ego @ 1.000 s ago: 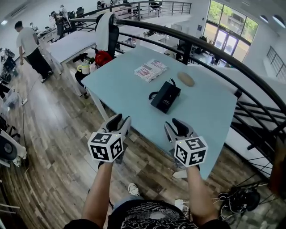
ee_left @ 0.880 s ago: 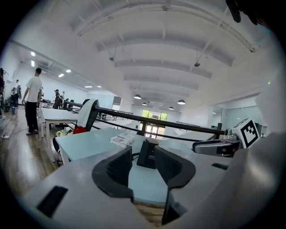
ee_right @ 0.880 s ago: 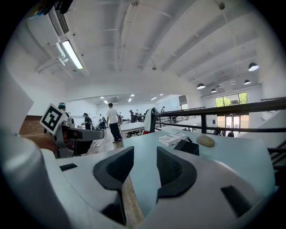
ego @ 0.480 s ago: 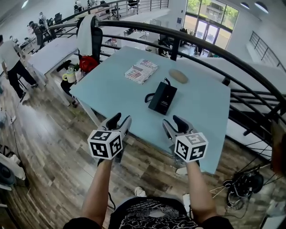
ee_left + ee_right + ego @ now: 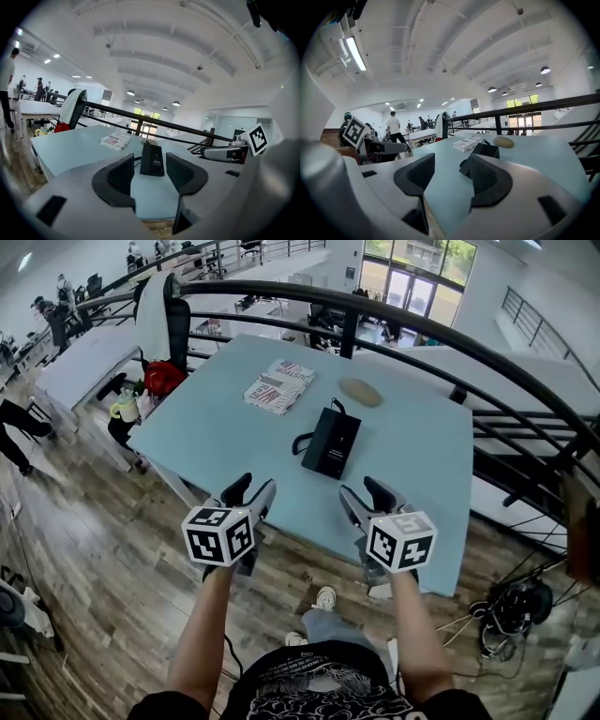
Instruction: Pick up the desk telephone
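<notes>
A black desk telephone (image 5: 331,442) with a curled cord lies flat in the middle of the pale blue table (image 5: 225,437). Both grippers hover over the table's near edge, well short of the phone. My left gripper (image 5: 250,491) is at the left, its jaws opening with nothing between them. My right gripper (image 5: 364,493) is at the right, its jaws also opening and empty. In the left gripper view the telephone (image 5: 152,160) shows far off through the gap of the left gripper (image 5: 146,172). In the right gripper view the telephone (image 5: 487,150) sits past the right gripper (image 5: 452,180).
A stack of printed booklets (image 5: 277,385) and a flat tan oval object (image 5: 360,392) lie beyond the phone. A black metal railing (image 5: 375,310) curves round the table's far side. A chair with a red bag (image 5: 160,376) stands at the left. Cables (image 5: 511,620) lie on the wooden floor.
Both grippers have come forward over the table's near edge and their jaws have spread wider. The view has shifted towards the table, bringing the phone closer.
</notes>
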`<state>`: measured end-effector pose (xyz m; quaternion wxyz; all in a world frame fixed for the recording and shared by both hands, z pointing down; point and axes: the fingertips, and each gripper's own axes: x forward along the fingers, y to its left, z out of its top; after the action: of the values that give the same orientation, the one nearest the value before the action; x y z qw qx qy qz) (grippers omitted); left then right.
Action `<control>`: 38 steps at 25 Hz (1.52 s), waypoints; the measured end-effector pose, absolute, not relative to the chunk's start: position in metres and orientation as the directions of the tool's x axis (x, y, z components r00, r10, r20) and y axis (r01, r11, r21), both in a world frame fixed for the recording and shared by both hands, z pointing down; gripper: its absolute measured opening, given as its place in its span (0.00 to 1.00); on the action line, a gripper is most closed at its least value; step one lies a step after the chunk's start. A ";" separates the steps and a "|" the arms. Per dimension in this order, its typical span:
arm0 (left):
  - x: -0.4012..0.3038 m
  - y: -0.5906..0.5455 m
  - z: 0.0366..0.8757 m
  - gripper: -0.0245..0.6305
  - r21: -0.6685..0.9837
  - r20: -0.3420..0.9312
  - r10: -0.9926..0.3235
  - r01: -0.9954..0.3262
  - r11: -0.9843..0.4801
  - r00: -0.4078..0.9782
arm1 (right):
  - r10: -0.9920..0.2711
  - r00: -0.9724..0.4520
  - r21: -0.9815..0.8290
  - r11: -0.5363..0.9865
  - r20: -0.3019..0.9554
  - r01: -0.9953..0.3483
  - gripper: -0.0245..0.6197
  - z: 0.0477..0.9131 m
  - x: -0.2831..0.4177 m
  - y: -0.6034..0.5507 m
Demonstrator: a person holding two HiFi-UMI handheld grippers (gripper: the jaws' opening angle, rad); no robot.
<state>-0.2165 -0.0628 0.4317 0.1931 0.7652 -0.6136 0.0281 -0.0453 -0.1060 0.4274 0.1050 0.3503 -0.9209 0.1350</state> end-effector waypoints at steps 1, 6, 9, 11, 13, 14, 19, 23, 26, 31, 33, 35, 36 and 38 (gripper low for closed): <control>-0.216 -0.067 0.433 0.34 0.263 0.282 -0.926 -0.948 -0.178 0.252 | -0.617 -0.731 -0.178 0.716 0.290 -0.675 0.37 0.429 -0.046 -0.109; -0.208 -0.092 0.441 0.34 0.273 0.296 -0.908 -0.937 -0.217 0.297 | -0.620 -0.723 -0.189 0.705 0.304 -0.684 0.38 0.439 -0.047 -0.129; -0.206 -0.115 0.448 0.34 0.288 0.304 -0.895 -0.927 -0.242 0.328 | -0.622 -0.720 -0.197 0.698 0.309 -0.688 0.38 0.447 -0.051 -0.150; -0.205 -0.133 0.454 0.34 0.299 0.314 -0.884 -0.920 -0.255 0.347 | -0.620 -0.717 -0.208 0.692 0.318 -0.691 0.39 0.454 -0.053 -0.166; -0.203 -0.153 0.462 0.34 0.317 0.325 -0.871 -0.910 -0.267 0.368 | -0.618 -0.714 -0.222 0.684 0.329 -0.695 0.39 0.462 -0.054 -0.184; -0.202 -0.164 0.465 0.34 0.327 0.331 -0.864 -0.905 -0.273 0.381 | -0.617 -0.712 -0.230 0.679 0.334 -0.697 0.39 0.465 -0.055 -0.193; -0.194 -0.216 0.484 0.34 0.360 0.370 -0.821 -0.882 -0.305 0.435 | -0.602 -0.707 -0.272 0.657 0.372 -0.703 0.41 0.486 -0.055 -0.234; -0.186 -0.249 0.503 0.36 0.404 0.409 -0.776 -0.858 -0.318 0.480 | -0.585 -0.707 -0.310 0.640 0.397 -0.703 0.42 0.502 -0.055 -0.262; -0.182 -0.271 0.516 0.37 0.435 0.433 -0.746 -0.842 -0.318 0.505 | -0.559 -0.715 -0.346 0.630 0.420 -0.695 0.43 0.517 -0.057 -0.277; -0.173 -0.303 0.539 0.38 0.475 0.470 -0.691 -0.817 -0.327 0.549 | -0.514 -0.733 -0.418 0.604 0.446 -0.679 0.45 0.542 -0.060 -0.299; -0.171 -0.312 0.551 0.40 0.492 0.493 -0.658 -0.807 -0.328 0.569 | -0.496 -0.742 -0.454 0.588 0.451 -0.670 0.45 0.551 -0.063 -0.306; -0.168 -0.319 0.561 0.43 0.520 0.502 -0.629 -0.788 -0.329 0.594 | -0.478 -0.752 -0.490 0.572 0.453 -0.658 0.46 0.558 -0.066 -0.311; -0.167 -0.323 0.564 0.44 0.535 0.500 -0.619 -0.778 -0.330 0.606 | -0.469 -0.757 -0.505 0.565 0.455 -0.653 0.46 0.562 -0.067 -0.314; -0.165 -0.331 0.569 0.45 0.552 0.497 -0.602 -0.763 -0.336 0.625 | -0.452 -0.761 -0.523 0.554 0.465 -0.648 0.47 0.570 -0.068 -0.319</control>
<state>-0.1652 -0.3307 0.5686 0.3936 0.8108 -0.4209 0.1020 -0.0685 -0.3189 0.5700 0.1396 0.3160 -0.8702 0.3513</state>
